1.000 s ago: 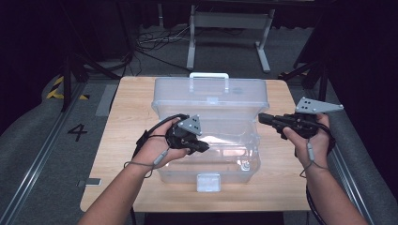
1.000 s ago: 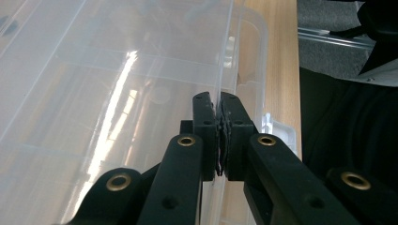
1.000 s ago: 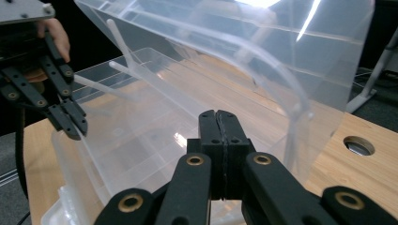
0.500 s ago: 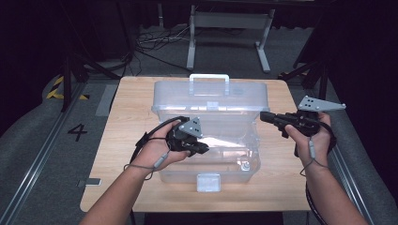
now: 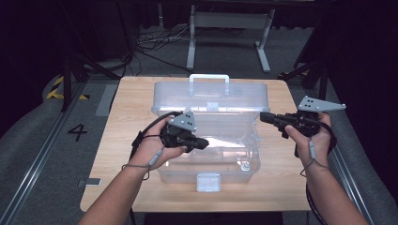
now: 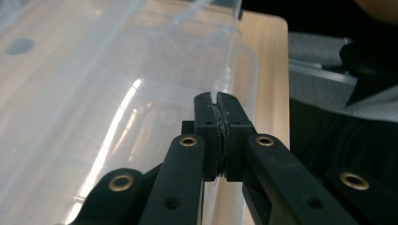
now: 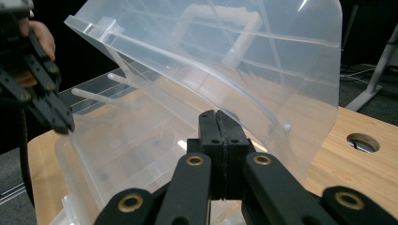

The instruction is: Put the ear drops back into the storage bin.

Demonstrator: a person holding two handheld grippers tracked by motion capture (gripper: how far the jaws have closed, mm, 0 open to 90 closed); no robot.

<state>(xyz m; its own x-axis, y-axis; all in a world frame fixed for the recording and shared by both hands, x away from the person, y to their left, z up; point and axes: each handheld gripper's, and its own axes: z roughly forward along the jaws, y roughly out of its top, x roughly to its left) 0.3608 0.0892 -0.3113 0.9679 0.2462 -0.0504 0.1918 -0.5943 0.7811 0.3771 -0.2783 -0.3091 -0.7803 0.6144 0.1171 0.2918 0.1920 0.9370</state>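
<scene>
Clear thin-walled plastic storage box (image 5: 206, 154), hinged lid (image 5: 211, 96) raised: light, flexible, slick. Grip rim or white handle (image 5: 209, 78). Left hand-held gripper (image 5: 202, 143) above box, right hand-held gripper (image 5: 264, 117) beside lid: both closed, empty.

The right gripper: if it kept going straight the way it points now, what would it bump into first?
Most likely the raised lid of the clear plastic box. The right gripper, jaws shut and empty, aims at the lid's edge in its own view; from above it sits just beside the box, though depth is hard to judge.
</scene>
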